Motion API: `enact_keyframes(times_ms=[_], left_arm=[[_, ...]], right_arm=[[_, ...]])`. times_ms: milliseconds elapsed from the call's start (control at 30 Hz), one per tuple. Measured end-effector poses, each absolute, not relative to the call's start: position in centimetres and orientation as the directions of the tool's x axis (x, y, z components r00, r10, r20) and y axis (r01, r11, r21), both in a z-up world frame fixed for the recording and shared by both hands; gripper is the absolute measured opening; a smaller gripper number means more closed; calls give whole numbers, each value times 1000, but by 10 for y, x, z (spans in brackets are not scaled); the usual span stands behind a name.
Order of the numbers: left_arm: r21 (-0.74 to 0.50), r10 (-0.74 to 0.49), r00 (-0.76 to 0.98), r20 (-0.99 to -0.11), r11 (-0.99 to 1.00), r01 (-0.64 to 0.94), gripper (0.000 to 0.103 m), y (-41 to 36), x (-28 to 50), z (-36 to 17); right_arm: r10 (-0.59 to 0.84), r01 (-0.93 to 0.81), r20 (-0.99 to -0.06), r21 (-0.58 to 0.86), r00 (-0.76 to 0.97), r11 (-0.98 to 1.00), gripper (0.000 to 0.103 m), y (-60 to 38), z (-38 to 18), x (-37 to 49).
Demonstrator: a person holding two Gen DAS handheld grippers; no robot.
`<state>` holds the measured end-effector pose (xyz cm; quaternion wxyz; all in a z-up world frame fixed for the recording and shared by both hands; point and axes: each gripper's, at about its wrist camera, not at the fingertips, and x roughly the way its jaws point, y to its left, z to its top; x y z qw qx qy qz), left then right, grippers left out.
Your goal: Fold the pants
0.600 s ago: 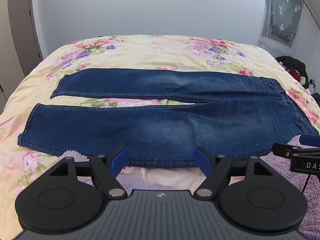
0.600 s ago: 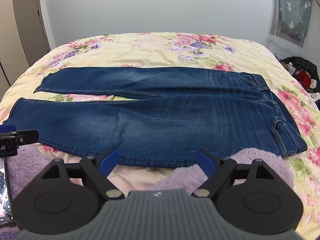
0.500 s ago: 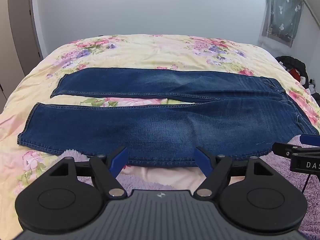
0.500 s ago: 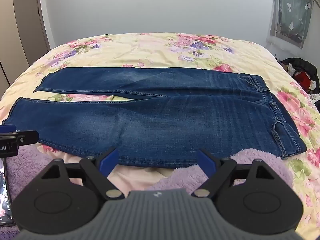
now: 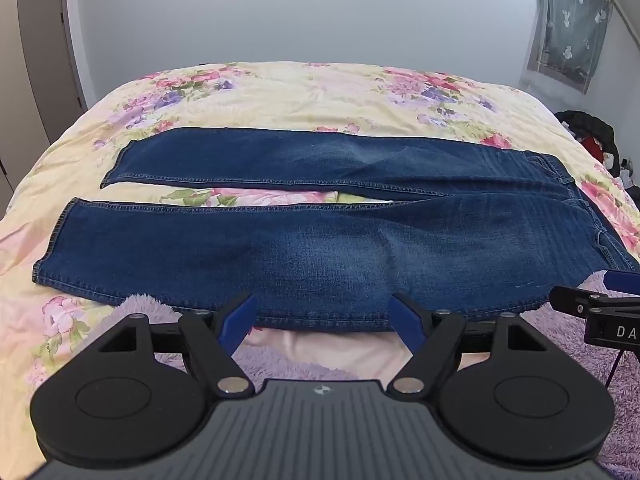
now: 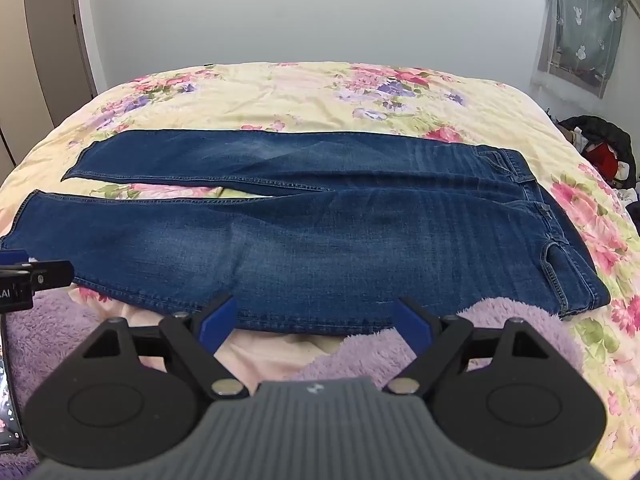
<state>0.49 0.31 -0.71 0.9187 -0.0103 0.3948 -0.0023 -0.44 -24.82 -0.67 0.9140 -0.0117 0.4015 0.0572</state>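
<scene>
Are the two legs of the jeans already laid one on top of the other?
No, the jeans lie flat with both legs side by side, bedspread showing between.

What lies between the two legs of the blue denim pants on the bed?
Only a narrow wedge of the yellow floral bedspread shows between the two legs of the blue denim pants; both wrist views show it.

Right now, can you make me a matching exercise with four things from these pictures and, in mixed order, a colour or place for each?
Things:
1. jeans
2. bedspread
3. curtain
4. fluffy blanket

Descriptions:
A. purple, at the near edge of the bed
B. grey-green, hanging on the wall at upper right
C. dark blue, spread flat with the legs apart
D. yellow with pink flowers

Pairs: 1-C, 2-D, 3-B, 4-A
</scene>
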Motion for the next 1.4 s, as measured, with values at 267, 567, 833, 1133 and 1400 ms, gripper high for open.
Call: enact_keyframes(times_ms=[267,567,833,1133,1400], left_arm=[[-17,-13,687,-727,1000,1,88,-2,5,-10],[-17,-18,686,-727,1000,7,88,-3,5,-8],[-12,-23,687,-726,1000,21,89,-9,4,-7],[-12,-34,687,-726,999,37,88,-11,5,-6],[-14,-40,686,-727,999,43,88,-12,6,-6]], right_arm=[[92,-111,-738,23,669,994,82,-248,-9,-5],[96,-111,-738,29,668,993,82,-249,-9,-5],[105,-120,-739,34,666,992,82,-246,-7,-7],[110,-126,-737,34,666,992,82,-242,-5,-7],[112,-134,-737,29,667,991,82,-237,-3,-7]])
